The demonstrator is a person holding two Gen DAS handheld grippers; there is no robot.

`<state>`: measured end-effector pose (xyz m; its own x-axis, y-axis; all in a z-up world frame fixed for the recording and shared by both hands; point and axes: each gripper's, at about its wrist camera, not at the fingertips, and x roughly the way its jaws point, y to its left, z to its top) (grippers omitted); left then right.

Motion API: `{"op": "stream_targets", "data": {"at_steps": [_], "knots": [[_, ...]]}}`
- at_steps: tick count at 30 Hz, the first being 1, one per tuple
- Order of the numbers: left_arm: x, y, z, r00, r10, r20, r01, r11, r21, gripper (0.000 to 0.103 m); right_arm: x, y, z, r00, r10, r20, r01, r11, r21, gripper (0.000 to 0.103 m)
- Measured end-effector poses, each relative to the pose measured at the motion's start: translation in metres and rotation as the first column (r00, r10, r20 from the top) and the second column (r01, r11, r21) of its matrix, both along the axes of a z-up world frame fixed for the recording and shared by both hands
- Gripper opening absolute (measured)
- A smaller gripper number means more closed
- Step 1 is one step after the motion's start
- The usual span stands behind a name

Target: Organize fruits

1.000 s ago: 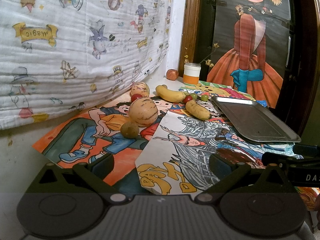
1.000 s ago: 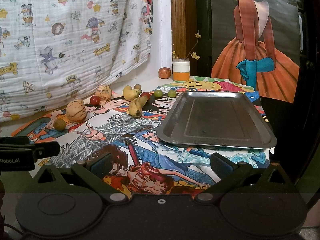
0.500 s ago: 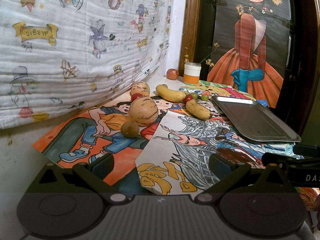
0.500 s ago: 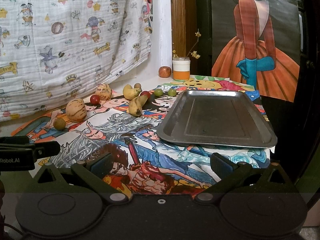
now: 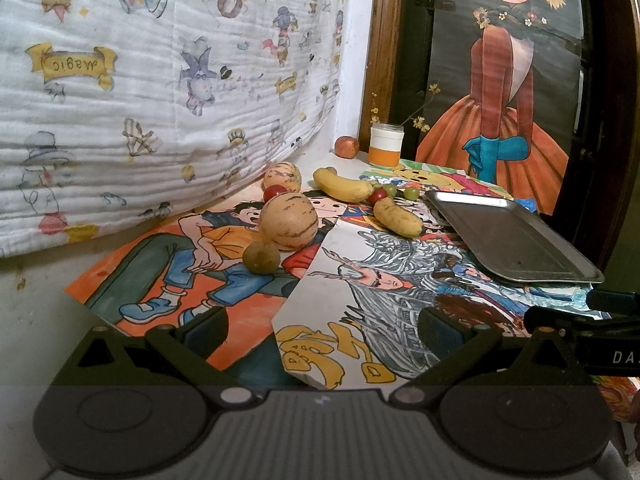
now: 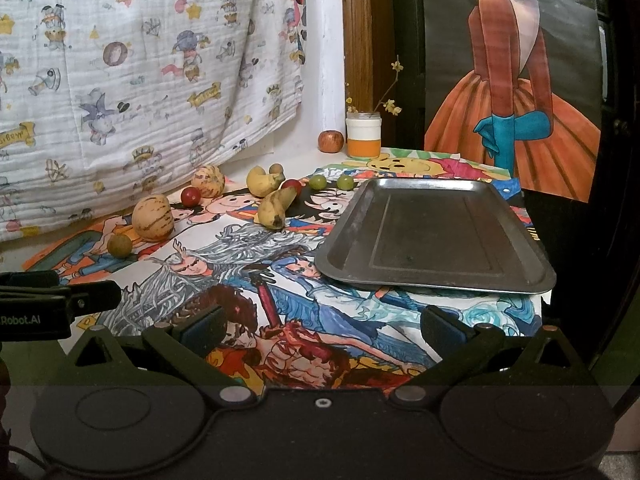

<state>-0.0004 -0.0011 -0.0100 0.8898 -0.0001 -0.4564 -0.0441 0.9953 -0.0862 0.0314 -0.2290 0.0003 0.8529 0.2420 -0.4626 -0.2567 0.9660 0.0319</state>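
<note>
Rolling is the big risk in the left wrist view: left gripper (image 5: 320, 326) hangs wide and empty, and the round melon (image 5: 289, 220) touches a small green fruit (image 5: 261, 256) (nudge one, both wander). Right wrist view: right gripper (image 6: 320, 326) also wide, empty; tray (image 6: 436, 280) sits bare near the table's right edge, overhanging risk.

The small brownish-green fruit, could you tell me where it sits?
In the left wrist view, the small brownish-green fruit sits left of centre, touching the big striped melon.
</note>
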Motion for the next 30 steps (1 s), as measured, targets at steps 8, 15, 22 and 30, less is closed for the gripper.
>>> {"op": "stream_targets", "data": {"at_steps": [8, 15, 22, 30], "knots": [[0.005, 0.013, 0.008, 1.0, 0.026, -0.007, -0.026, 0.999, -0.024, 0.103, 0.005, -0.004, 0.0, 0.999, -0.031, -0.006, 0.031, 0.999, 0.008, 0.103], [0.01, 0.033, 0.02, 0.999, 0.051, 0.014, -0.05, 0.998, -0.029, 0.103, 0.015, -0.011, 0.014, 1.0, 0.009, -0.014, -0.009, 1.0, -0.008, 0.103], [0.025, 0.051, 0.022, 0.999, 0.038, -0.004, -0.038, 0.999, -0.024, 0.103, 0.045, -0.012, 0.031, 0.989, 0.12, -0.089, -0.115, 0.992, 0.06, 0.103], [0.053, 0.054, 0.022, 0.998, 0.017, -0.059, -0.018, 1.0, -0.008, 0.103, 0.094, 0.014, 0.066, 0.957, 0.279, -0.074, -0.267, 0.954, 0.137, 0.103]]}}
